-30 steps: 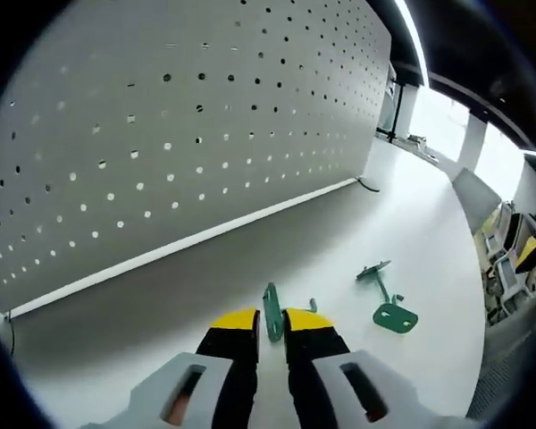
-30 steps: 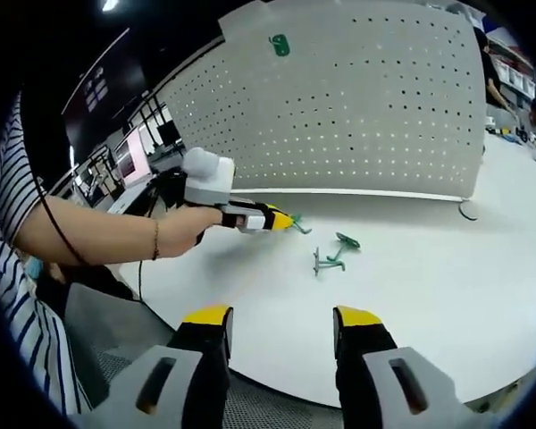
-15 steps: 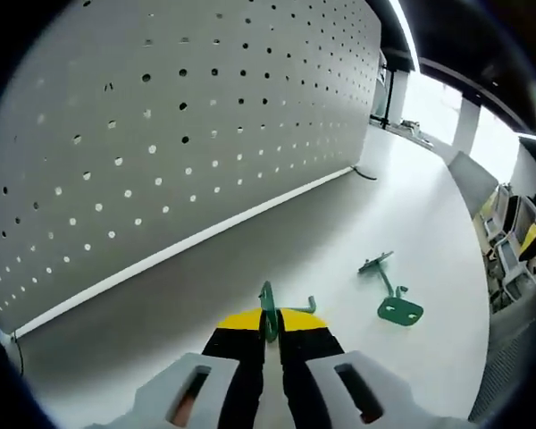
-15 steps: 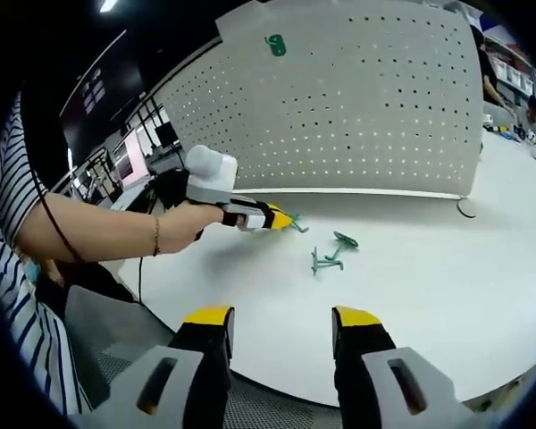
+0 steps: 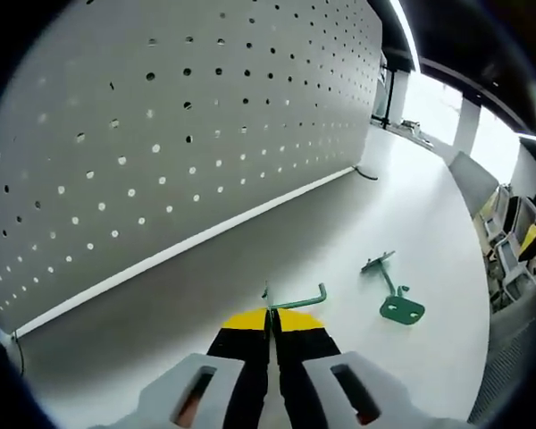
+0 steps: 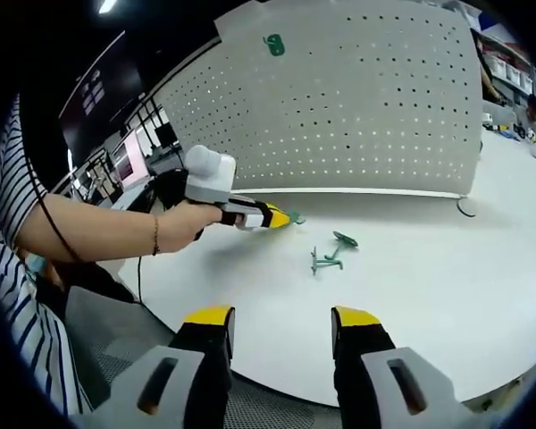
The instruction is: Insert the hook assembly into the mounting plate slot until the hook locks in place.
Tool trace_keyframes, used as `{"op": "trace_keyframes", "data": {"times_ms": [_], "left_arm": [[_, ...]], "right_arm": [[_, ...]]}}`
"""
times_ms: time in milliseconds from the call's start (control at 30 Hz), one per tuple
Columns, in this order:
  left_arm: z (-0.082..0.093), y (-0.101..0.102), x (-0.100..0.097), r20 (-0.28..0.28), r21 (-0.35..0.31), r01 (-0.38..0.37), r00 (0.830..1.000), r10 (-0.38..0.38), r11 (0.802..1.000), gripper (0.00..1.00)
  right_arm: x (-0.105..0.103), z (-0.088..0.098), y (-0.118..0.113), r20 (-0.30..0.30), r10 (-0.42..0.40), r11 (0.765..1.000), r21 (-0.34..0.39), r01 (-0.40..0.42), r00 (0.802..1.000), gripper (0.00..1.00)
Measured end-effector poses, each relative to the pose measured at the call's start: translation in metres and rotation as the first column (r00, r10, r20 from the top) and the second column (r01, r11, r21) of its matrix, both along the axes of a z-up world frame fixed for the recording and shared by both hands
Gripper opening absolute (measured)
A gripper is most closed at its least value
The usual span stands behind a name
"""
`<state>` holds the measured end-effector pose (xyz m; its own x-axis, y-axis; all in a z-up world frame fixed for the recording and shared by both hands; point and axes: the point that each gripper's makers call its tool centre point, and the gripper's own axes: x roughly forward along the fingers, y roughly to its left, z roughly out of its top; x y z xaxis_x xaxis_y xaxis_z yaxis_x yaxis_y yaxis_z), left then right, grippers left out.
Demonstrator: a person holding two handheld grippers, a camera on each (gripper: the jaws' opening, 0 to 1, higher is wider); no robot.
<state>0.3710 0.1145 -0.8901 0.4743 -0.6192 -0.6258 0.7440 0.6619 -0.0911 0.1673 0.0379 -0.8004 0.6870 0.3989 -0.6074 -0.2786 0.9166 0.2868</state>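
Since the earlier frames, the left gripper (image 5: 270, 323) has shut on a green hook (image 5: 297, 299), which has turned from upright to lying flat across the yellow tips.

Left gripper view: jaws pressed together, the hook's thin rod poking out to the right just past the tips, its end bent upward. White surface (image 5: 411, 232) runs ahead and to the right. A second green hook piece (image 5: 393, 290), with a flat oval plate at one end, lies on the surface to the right, well apart from the gripper. A grey pegboard (image 5: 179, 125) stands upright along the far edge, a pale strip at its foot. Beyond it, bright windows and office furniture at the right; a ceiling light strip above.

Right gripper view: right gripper (image 6: 277, 326) hangs over the near edge of the surface, jaws spread wide, nothing between them. A hand (image 6: 180, 225) with a striped sleeve holds the left gripper at centre left, hook at its tips. The second hook piece (image 6: 330, 251) lies just right of it. A small green plate (image 6: 274, 45) sits high on the pegboard. Dark room with desks and screens to the left.
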Motion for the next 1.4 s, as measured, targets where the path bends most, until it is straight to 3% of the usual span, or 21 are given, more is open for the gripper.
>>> {"op": "trace_keyframes", "data": {"times_ms": [400,567,833,1133,1400], "left_arm": [[0.015,0.007,0.001,0.007,-0.018,-0.018,1.0,0.018,1.0,0.01],[0.024,0.01,0.0,0.039,-0.001,0.003,0.999,-0.003,1.0,0.01],[0.048,0.02,-0.003,0.055,-0.029,-0.002,0.998,0.003,1.0,0.01],[0.078,0.029,-0.027,0.065,-0.059,-0.001,0.998,0.005,0.998,0.01],[0.11,0.033,-0.041,0.055,-0.129,-0.021,0.998,0.028,0.991,0.01]], "right_arm": [[0.004,0.004,-0.005,0.011,-0.01,1.0,-0.006,0.01,1.0,0.42],[0.008,0.008,-0.006,0.016,-0.022,1.0,0.009,0.022,1.0,0.42],[0.02,0.019,-0.004,0.043,-0.016,1.0,0.024,0.015,0.999,0.42],[0.037,0.035,-0.006,0.092,-0.004,1.0,0.03,0.002,0.996,0.41],[0.041,0.048,0.015,0.093,-0.015,0.991,0.131,0.003,0.996,0.41]]}}
